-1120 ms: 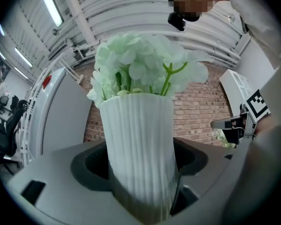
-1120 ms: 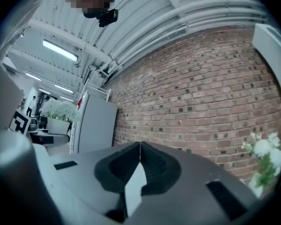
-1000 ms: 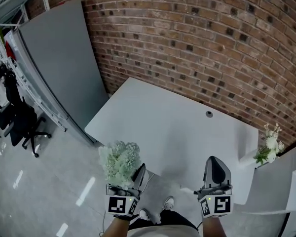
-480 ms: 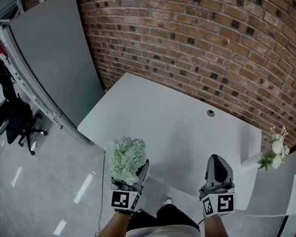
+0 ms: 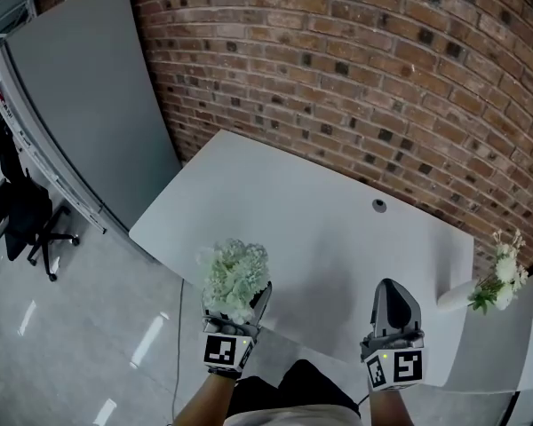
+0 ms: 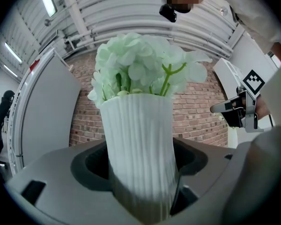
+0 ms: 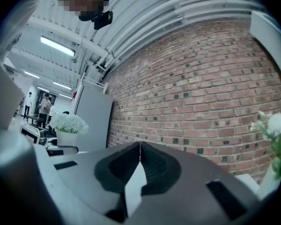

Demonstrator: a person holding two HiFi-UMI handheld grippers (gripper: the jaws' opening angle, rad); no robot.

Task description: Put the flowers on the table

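Observation:
A white ribbed vase (image 6: 138,153) with pale green flowers (image 5: 235,276) stands upright between the jaws of my left gripper (image 5: 237,307), which is shut on it. It hangs just over the near edge of the white table (image 5: 311,224). My right gripper (image 5: 393,313) is shut with nothing in it, its tips meeting (image 7: 140,148). It is held level with the left gripper, over the table's near right part. The right gripper view shows the held vase (image 7: 67,128) far off at the left.
A brick wall (image 5: 355,69) runs behind the table, and a grey panel (image 5: 80,105) stands at its left. A second vase of white flowers (image 5: 500,278) sits on a white ledge at the right. An office chair (image 5: 22,216) stands on the floor at the far left.
Both grippers and the view have moved forward towards the table. The vase, which hung over the floor beside the table's edge, now hangs over that edge. Both grips are unchanged.

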